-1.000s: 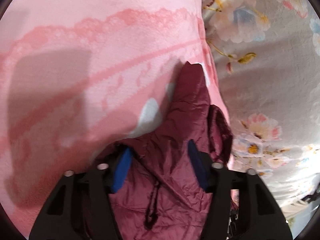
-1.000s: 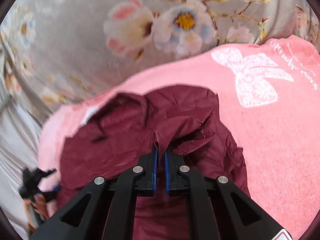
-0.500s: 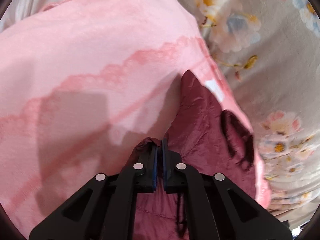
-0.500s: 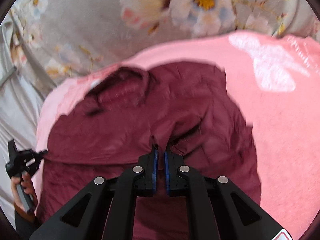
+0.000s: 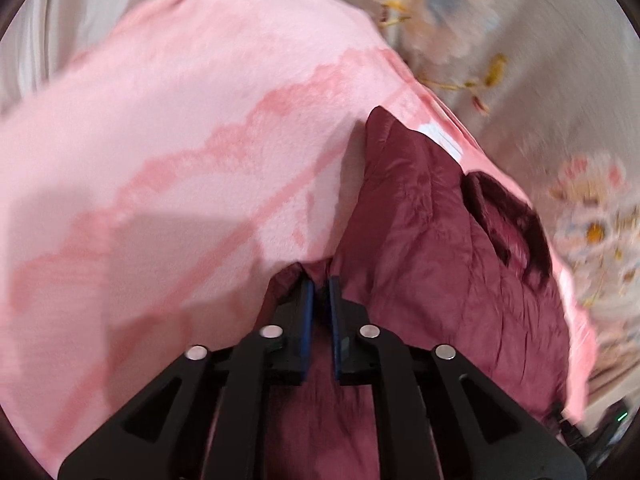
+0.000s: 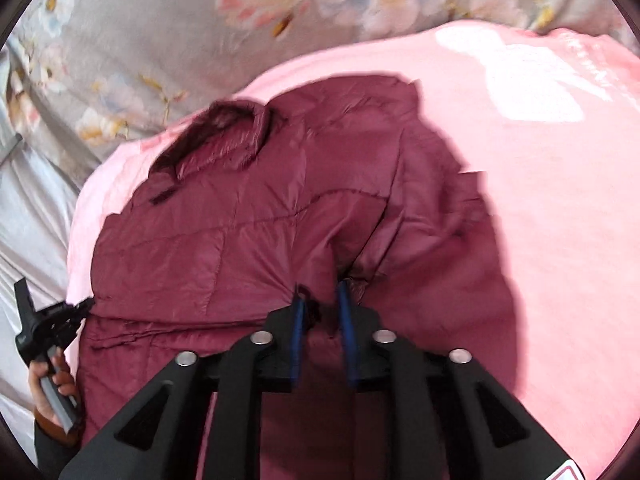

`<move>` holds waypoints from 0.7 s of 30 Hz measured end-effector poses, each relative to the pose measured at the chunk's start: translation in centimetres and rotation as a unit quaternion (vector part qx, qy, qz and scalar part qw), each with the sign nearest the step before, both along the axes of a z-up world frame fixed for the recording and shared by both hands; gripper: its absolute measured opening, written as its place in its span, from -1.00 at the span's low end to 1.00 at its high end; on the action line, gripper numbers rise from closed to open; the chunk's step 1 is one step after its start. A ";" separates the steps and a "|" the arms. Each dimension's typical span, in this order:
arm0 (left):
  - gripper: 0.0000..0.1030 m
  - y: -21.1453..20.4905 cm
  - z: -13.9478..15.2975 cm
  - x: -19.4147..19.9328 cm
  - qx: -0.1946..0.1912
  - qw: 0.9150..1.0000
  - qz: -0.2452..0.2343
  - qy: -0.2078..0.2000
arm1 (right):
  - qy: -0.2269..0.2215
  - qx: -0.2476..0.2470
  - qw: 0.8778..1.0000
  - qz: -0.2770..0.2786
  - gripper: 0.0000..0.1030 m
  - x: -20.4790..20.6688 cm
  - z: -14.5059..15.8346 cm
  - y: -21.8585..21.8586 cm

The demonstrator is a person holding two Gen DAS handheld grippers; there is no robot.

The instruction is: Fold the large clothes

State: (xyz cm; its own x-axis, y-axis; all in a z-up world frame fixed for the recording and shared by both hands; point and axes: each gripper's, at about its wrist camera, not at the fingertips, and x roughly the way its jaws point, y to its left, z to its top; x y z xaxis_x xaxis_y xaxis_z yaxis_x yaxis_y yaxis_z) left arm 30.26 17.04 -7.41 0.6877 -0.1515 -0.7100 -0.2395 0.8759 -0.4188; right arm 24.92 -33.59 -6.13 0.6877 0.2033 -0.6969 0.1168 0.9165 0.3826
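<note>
A maroon puffer jacket [image 6: 248, 232] lies spread on a pink blanket [image 6: 560, 220], its collar toward the far left. It also shows in the left wrist view [image 5: 432, 248]. My left gripper [image 5: 319, 284] is shut on a fold of the jacket's edge. It also shows at the left of the right wrist view [image 6: 52, 320], held in a hand at the jacket's side. My right gripper [image 6: 322, 300] has its jaws slightly apart around a pinch of jacket fabric.
The pink blanket [image 5: 160, 160] covers a bed with a grey floral sheet [image 6: 160, 40], which also shows in the left wrist view [image 5: 560, 80]. A pale plain sheet [image 6: 28, 208] lies at the left edge.
My left gripper closed on the jacket's edge and pulled back. My right gripper drew the jacket out flatter, and its jaws have parted a little.
</note>
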 end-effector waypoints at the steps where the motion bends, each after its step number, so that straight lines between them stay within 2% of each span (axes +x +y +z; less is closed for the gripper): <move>1: -0.54 -0.5 1.1 -0.8 0.029 1.000 -0.006 -0.006 | -0.004 -0.009 1.000 -0.010 -0.55 -0.6 0.6 -0.3; 2: -0.18 -1.1 2.1 -1.3 0.047 0.999 -0.016 -0.011 | -0.012 -0.022 0.999 -0.020 -0.53 -1.4 1.5 -0.5; 4: 0.10 -2.8 4.3 -1.9 0.076 0.996 -0.047 -0.025 | -0.031 -0.049 0.998 -0.030 -0.53 -2.2 3.3 -0.6; 7: 0.10 -7.0 6.9 -1.8 0.127 0.987 -0.087 -0.050 | -0.044 -0.095 0.994 -0.022 -0.53 -1.3 5.4 1.0; 9: 0.10 -10.1 7.2 -0.7 0.143 0.982 -0.111 -0.049 | -0.046 -0.123 0.991 -0.003 -0.57 0.1 5.9 3.0; 13: 0.09 -13.6 4.6 1.5 0.167 0.978 -0.127 -0.008 | -0.028 -0.175 0.983 0.052 -0.63 2.3 4.6 7.6; 16: 0.10 -13.9 2.1 1.4 0.174 0.977 -0.122 0.021 | -0.008 -0.181 0.980 0.079 -0.63 3.2 2.5 9.5; 21: 0.12 -12.7 0.1 0.8 0.161 0.980 -0.112 0.013 | 0.010 -0.206 0.974 0.093 -0.63 3.1 -0.8 11.2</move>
